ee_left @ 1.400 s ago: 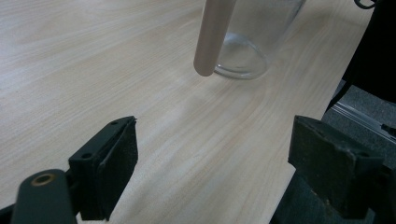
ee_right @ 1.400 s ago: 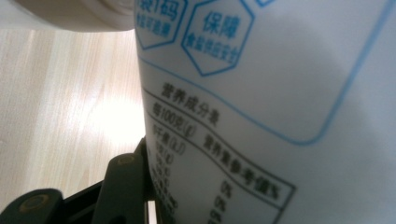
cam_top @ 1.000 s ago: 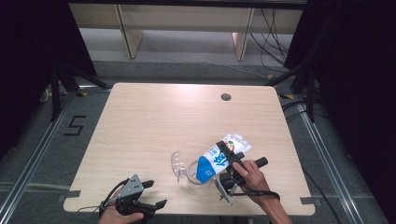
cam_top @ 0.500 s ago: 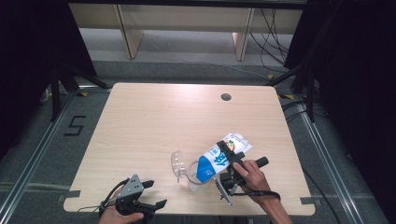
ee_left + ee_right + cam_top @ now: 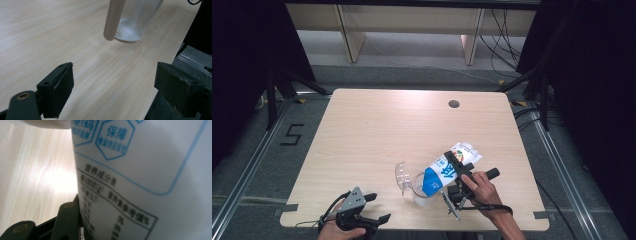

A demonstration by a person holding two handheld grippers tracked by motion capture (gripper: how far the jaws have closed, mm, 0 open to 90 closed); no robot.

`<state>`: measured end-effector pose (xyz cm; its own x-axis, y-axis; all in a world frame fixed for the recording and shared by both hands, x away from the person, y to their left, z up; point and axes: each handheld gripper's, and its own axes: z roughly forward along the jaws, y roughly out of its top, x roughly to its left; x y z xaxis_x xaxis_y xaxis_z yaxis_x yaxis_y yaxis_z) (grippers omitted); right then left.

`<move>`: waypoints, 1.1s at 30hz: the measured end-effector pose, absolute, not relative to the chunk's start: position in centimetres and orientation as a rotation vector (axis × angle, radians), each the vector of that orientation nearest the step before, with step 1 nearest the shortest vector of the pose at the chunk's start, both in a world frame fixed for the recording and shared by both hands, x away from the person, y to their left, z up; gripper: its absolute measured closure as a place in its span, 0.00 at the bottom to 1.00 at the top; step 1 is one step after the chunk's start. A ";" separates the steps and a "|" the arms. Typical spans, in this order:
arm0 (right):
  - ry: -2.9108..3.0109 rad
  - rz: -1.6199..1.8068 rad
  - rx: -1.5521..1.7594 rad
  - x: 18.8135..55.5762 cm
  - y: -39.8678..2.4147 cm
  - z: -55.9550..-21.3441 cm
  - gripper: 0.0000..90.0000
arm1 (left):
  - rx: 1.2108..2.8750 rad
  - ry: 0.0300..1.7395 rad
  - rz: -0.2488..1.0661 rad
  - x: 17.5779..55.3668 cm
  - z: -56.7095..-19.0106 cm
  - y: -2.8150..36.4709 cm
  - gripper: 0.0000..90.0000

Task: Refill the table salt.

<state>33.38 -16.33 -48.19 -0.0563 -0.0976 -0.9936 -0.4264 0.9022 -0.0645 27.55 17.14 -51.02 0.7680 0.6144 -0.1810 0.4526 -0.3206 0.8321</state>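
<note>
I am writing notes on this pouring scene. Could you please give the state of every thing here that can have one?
Blue and white milk carton: tilted, top end over the glass, clamped.
Clear drinking glass: upright on the table, a little white at its bottom.
Clear plastic lid: off, beside the glass.
Right gripper: shut on the carton.
Left gripper: open, holding nothing.

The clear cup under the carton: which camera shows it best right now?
The high view: the clear cup stands whole below the tilted carton, held in the right gripper. The left gripper view shows its lower part close up. The right gripper view gives the carton's label.
</note>
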 end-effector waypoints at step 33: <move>1.567 0.234 -0.472 33.3 -16.4 -47.7 0.59 | 1.967 0.807 0.200 27.5 -51.0 17.1 0.17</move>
<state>33.34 -16.37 -47.74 0.0060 -0.1517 -0.9884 -0.4337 0.8902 -0.1393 27.51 17.08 -51.00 0.7672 0.6136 -0.1866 0.4550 -0.3157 0.8326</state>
